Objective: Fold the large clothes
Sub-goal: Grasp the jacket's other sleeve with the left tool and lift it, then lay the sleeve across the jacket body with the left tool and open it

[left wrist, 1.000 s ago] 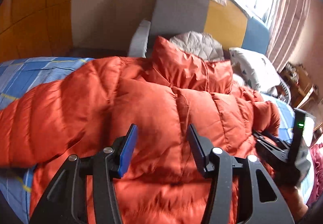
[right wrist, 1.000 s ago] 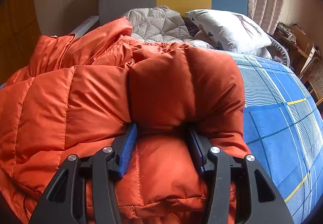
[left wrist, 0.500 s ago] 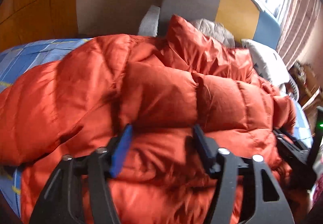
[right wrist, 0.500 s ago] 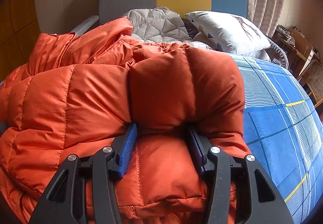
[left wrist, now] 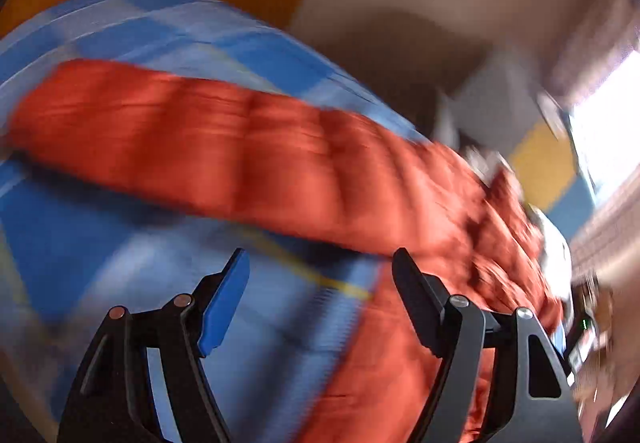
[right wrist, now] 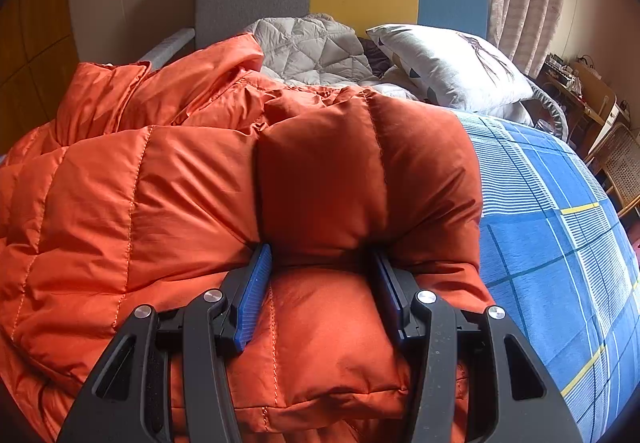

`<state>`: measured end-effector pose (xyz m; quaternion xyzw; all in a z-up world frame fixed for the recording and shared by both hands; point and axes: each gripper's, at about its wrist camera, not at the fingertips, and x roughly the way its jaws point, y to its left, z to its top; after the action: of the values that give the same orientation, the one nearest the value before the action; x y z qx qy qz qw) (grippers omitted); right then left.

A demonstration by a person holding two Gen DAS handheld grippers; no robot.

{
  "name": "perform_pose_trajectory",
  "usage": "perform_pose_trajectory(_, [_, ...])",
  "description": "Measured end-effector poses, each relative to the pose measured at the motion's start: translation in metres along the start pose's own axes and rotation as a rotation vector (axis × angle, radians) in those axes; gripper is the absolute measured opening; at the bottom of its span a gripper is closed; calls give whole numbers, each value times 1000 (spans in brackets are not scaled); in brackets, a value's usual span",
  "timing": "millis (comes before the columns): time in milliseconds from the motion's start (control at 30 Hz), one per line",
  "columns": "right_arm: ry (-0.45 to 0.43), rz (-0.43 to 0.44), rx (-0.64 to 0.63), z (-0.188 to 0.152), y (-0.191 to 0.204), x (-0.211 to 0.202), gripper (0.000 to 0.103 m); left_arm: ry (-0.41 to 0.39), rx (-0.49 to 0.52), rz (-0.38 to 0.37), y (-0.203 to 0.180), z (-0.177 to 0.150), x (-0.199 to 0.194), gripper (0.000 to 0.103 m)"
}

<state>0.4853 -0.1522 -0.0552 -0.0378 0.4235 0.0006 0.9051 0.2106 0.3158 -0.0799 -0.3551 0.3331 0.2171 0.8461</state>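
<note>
Across the blurred left wrist view, the left hand-held gripper (left wrist: 320, 279) has swung off the orange down jacket (right wrist: 168, 195) on the bed (right wrist: 560, 243), jaws spread and empty, while the right hand-held gripper (right wrist: 320, 279) stays clamped on a folded-over panel, suggesting one fold is laid.

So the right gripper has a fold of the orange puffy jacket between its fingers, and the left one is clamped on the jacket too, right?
Not quite. The right gripper does hold a fold of the orange puffy jacket between its fingers. But the left wrist view, though blurred, shows the left gripper open, with nothing between its fingers, only the blue checked bedsheet beyond the gap.
</note>
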Motion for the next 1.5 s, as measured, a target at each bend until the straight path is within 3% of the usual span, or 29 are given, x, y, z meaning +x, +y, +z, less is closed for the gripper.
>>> perform_pose_trajectory(67, [0, 0, 0, 0, 0, 0, 50, -20, -69, 55, 40, 11, -9, 56])
perform_pose_trajectory(200, [0, -4, -3, 0, 2, -1, 50, -46, -273, 111, 115, 29, -21, 56])
perform_pose_trajectory(433, [0, -10, -9, -1, 2, -2, 50, -87, -393, 120, 159, 52, -12, 55])
perform_pose_trajectory(600, [0, -14, -14, -1, 1, -2, 50, -70, -379, 158, 158, 65, 13, 18])
perform_pose_trajectory(667, [0, -17, -17, -1, 2, -3, 50, -77, -366, 156, 154, 69, 16, 9])
perform_pose_trajectory(900, [1, -19, -20, -2, 3, -3, 50, -138, -209, 88, 103, 83, 3, 4])
perform_pose_trajectory(1133, [1, -14, -16, -2, 4, -3, 50, -160, 8, -83, -5, 86, -1, 4])
perform_pose_trajectory(1300, [3, -4, -8, 0, 1, -1, 50, -112, 153, -196, -86, 66, 16, 4])
perform_pose_trajectory(1500, [2, 8, 1, 0, -2, 0, 50, -26, 293, -303, -166, 17, 36, 4])
